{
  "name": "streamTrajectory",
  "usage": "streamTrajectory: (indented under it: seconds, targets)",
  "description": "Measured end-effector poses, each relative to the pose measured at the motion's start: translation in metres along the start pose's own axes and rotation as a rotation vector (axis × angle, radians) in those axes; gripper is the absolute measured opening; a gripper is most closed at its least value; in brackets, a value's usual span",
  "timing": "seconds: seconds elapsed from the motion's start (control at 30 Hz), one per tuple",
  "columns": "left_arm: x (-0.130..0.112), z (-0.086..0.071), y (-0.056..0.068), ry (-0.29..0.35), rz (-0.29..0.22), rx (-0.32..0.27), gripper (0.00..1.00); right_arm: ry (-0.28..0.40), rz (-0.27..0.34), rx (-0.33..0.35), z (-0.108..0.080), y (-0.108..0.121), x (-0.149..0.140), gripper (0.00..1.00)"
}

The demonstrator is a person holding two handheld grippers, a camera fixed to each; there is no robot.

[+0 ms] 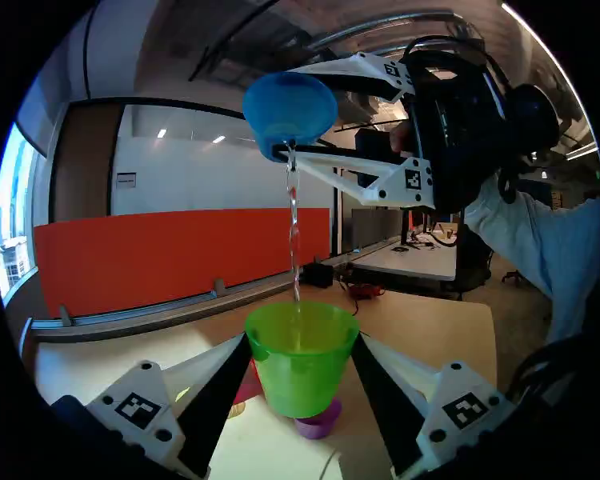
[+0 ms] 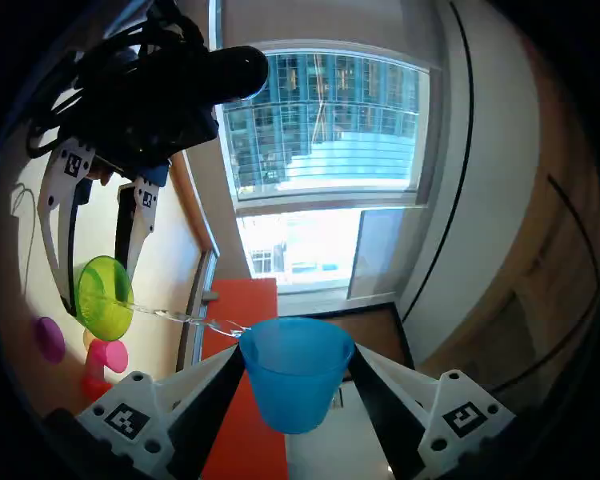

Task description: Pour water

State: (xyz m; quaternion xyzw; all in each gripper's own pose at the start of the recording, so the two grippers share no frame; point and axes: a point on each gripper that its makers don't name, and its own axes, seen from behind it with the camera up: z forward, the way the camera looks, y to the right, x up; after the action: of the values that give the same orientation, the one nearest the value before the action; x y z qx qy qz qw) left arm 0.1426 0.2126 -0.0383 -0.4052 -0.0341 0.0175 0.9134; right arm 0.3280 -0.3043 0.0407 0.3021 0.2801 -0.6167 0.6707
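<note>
My left gripper (image 1: 300,362) is shut on a green cup (image 1: 302,356), held upright above the table. High over it the right gripper (image 1: 342,120) holds a blue cup (image 1: 289,112) tipped over, and a thin stream of water (image 1: 294,232) falls from its rim into the green cup. In the right gripper view my right gripper (image 2: 296,384) is shut on the blue cup (image 2: 296,382). Water (image 2: 180,316) runs from that cup's rim across to the green cup (image 2: 104,298), which sits between the left gripper's fingers (image 2: 60,232).
A purple cup (image 1: 318,420) lies on the light wooden table (image 1: 428,328) under the green cup. In the right gripper view a purple cup (image 2: 49,338) and a pink cup (image 2: 108,354) sit on the table. A person's light sleeve (image 1: 540,240) reaches in at right.
</note>
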Motion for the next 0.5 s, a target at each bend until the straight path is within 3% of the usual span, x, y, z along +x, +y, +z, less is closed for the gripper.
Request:
streamTrajectory:
  seconds: [0.5]
  targets:
    - [0.0034, -0.0025, 0.002, 0.01, -0.002, -0.001, 0.86, -0.003, -0.084, -0.009, -0.001, 0.0081, 0.0089, 0.92]
